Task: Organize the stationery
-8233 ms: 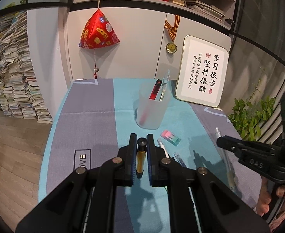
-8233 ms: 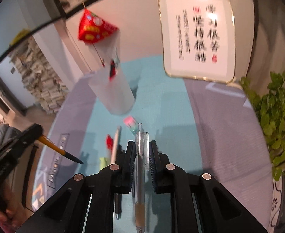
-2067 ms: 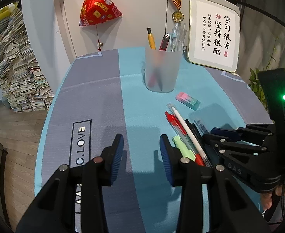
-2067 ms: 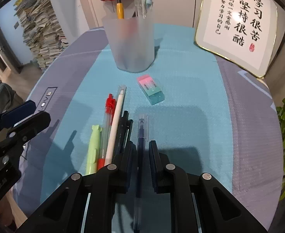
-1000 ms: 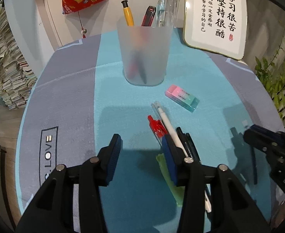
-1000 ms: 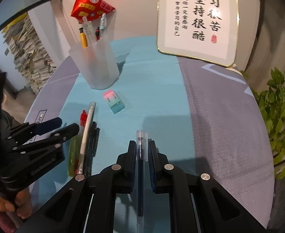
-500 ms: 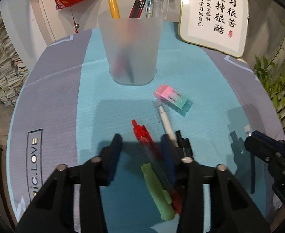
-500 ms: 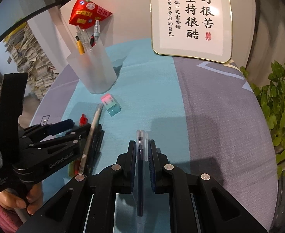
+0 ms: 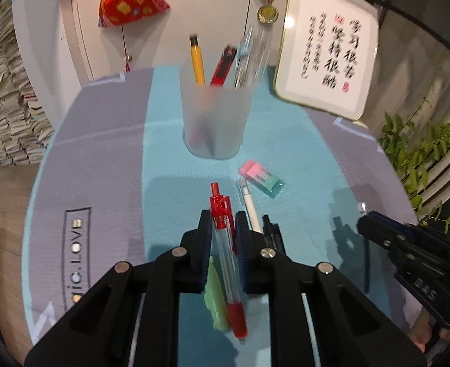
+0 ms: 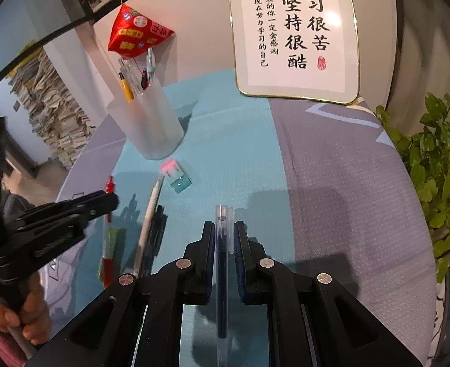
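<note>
The left tool is being closed on the red clicker pen with a clear barrel, now lifted off the counter, while the dark-blue capped gel pen is gripped in the right tool, the frosted plastic pen cup waiting at twelve o'clock.

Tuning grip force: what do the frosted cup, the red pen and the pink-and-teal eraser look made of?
Frosted translucent cup: likely matte plastic; pens inside show as blurred shapes through the wall.
Red click pen: clear glossy plastic barrel, red clip; the lower red sleeve may be rubber.
Pink-and-teal block eraser: probably soft rubber or vinyl, dull surface, two-tone.
</note>
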